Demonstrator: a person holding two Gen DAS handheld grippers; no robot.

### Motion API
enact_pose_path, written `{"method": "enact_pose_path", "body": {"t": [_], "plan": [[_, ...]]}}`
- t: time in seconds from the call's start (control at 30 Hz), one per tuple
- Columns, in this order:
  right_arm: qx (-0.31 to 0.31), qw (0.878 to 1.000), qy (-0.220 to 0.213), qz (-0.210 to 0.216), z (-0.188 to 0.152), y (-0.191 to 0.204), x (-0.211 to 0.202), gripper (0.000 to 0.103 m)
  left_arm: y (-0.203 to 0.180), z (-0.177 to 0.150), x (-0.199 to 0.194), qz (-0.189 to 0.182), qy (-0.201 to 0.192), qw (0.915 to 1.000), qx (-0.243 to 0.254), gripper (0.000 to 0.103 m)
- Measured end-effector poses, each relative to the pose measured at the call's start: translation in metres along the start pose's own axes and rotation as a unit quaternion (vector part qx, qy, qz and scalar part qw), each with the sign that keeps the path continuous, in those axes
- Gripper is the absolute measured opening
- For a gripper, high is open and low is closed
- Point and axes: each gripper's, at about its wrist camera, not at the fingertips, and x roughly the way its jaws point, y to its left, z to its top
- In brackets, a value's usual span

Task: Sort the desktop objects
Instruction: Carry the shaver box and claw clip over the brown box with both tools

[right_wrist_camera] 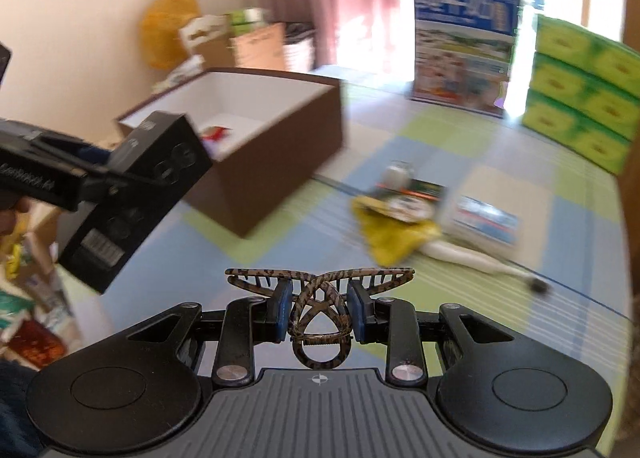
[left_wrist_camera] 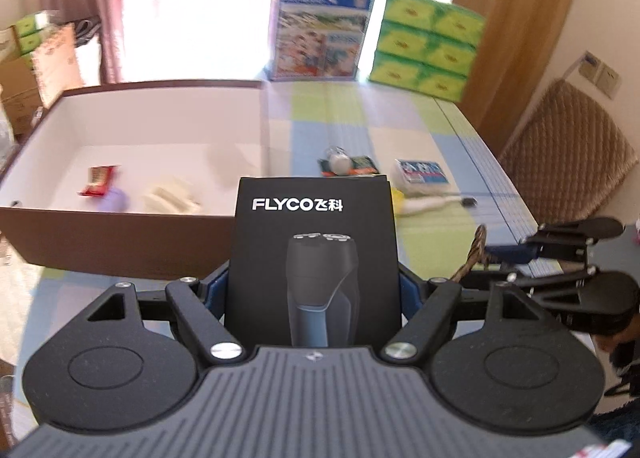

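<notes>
My left gripper (left_wrist_camera: 314, 290) clamps the black shaver box (left_wrist_camera: 314, 258); my right gripper (right_wrist_camera: 319, 316) clamps the hair claw (right_wrist_camera: 320, 298). Transport step: next, I carry both over the brown storage box (left_wrist_camera: 120, 242) and release.

open box (left_wrist_camera: 132, 234) left of table clutter (left_wrist_camera: 420, 171)

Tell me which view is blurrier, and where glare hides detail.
Right wrist view: motion blur smears the yellow cloth and tissue pack; the hair clip stays sharp. Left wrist view: steadier, FLYCO box legible, window blown out white.
</notes>
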Motion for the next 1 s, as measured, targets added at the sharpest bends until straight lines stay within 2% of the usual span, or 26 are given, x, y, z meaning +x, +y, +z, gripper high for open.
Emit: {"method": "enact_pose_path", "body": {"t": [0.17,0.37,0.63,0.83,1.0], "plan": [[-0.02,0.998,-0.018,0.052,0.03,0.031,0.02,0.027,0.044,0.009,-0.021,0.033,-0.025,0.9989,-0.021,0.076],[-0.054,0.996,-0.045,0.063,0.081,0.067,0.051,0.027,0.105,0.036,-0.032,0.075,-0.057,0.9952,-0.026,0.076],[-0.042,0.997,-0.063,0.023,0.152,0.096,0.112,0.027,0.179,0.093,-0.008,0.102,-0.061,0.9927,-0.02,0.076],[-0.012,0.998,-0.063,-0.003,0.195,0.1,0.157,0.027,0.219,0.125,0.038,0.101,-0.031,0.9944,-0.01,0.076],[0.005,0.999,-0.046,-0.027,0.214,0.098,0.195,0.027,0.243,0.142,0.08,0.099,-0.001,0.9951,0.011,0.076]]}}
